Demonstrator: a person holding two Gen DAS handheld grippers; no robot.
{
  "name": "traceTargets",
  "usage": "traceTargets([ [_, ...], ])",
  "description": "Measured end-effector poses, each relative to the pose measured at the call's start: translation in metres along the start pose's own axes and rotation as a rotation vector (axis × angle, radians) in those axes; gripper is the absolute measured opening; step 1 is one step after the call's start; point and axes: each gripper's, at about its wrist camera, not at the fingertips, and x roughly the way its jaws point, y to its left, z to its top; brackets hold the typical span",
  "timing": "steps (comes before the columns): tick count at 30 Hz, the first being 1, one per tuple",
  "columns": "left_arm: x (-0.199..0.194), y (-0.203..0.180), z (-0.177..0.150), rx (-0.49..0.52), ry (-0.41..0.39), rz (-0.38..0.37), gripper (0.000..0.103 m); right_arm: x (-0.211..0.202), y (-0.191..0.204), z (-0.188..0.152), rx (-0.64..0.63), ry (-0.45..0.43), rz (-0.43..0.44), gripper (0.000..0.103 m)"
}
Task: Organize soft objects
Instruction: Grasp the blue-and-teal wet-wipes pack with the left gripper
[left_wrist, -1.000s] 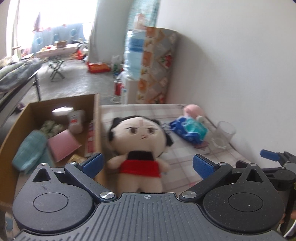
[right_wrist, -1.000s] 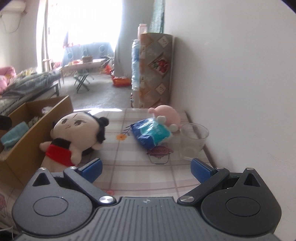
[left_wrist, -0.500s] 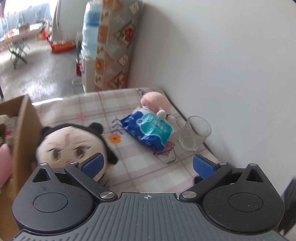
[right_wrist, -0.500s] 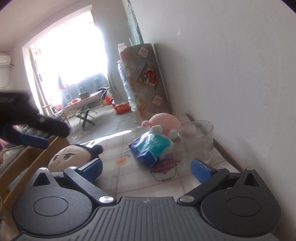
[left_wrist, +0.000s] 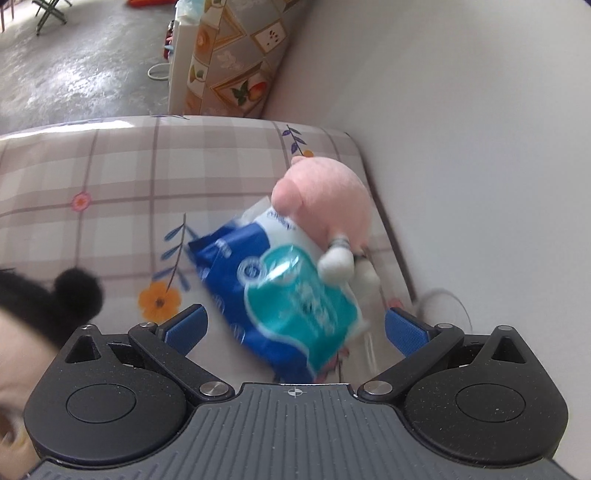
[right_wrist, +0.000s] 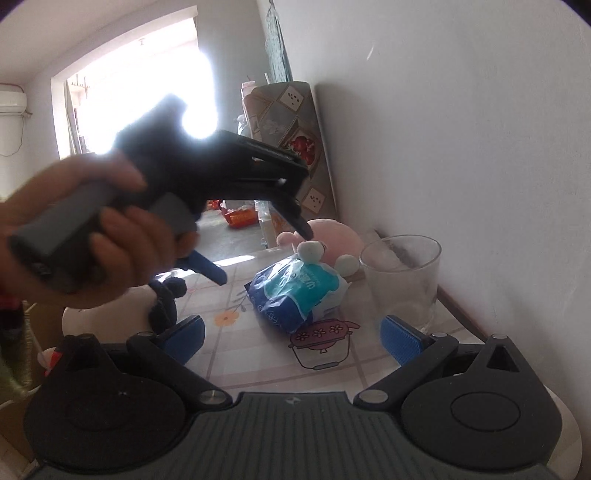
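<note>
Left tool (left_wrist: 293, 326) spread wide above crinkly blue-and-teal plastic tissue pack (left_wrist: 284, 291). Round pink plush toy (left_wrist: 325, 205) touching it on glossy checked surface (left_wrist: 129, 184). Right tool (right_wrist: 291, 334) likewise released.

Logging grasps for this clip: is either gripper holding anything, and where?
Nothing is held. The left gripper is open above the blue and teal plastic tissue pack; the right gripper is open and empty.

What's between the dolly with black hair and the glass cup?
The blue tissue pack lies between the doll and the glass, with bare tablecloth either side. The right wrist view shows it best.
</note>
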Motion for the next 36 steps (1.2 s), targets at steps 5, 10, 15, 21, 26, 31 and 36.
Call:
traceTargets([
  [5,0.03,-0.003,0.013,-0.02,0.035,-0.003,0.103,0.004,-0.009,-0.001,0.029,-0.006,0.009,0.103],
  [10,0.048,-0.005,0.016,-0.013,0.044,0.039,0.103,0.007,-0.015,-0.003,0.052,-0.001,0.013,0.103],
  [15,0.054,-0.01,0.018,0.032,0.012,0.112,0.103,0.009,-0.015,-0.004,0.048,0.004,0.018,0.103],
  [21,0.06,-0.009,0.012,0.068,0.016,0.151,0.103,0.01,-0.02,-0.004,0.066,0.001,0.018,0.103],
  [26,0.059,0.009,0.007,0.002,0.069,0.135,0.1,0.013,-0.027,-0.002,0.09,0.002,0.025,0.103],
  [31,0.05,0.027,-0.006,-0.026,0.088,0.12,0.093,0.012,-0.031,-0.003,0.104,-0.001,0.03,0.103],
  [36,0.036,0.025,-0.017,0.029,0.073,0.134,0.088,0.012,-0.035,-0.003,0.121,-0.005,0.039,0.103],
])
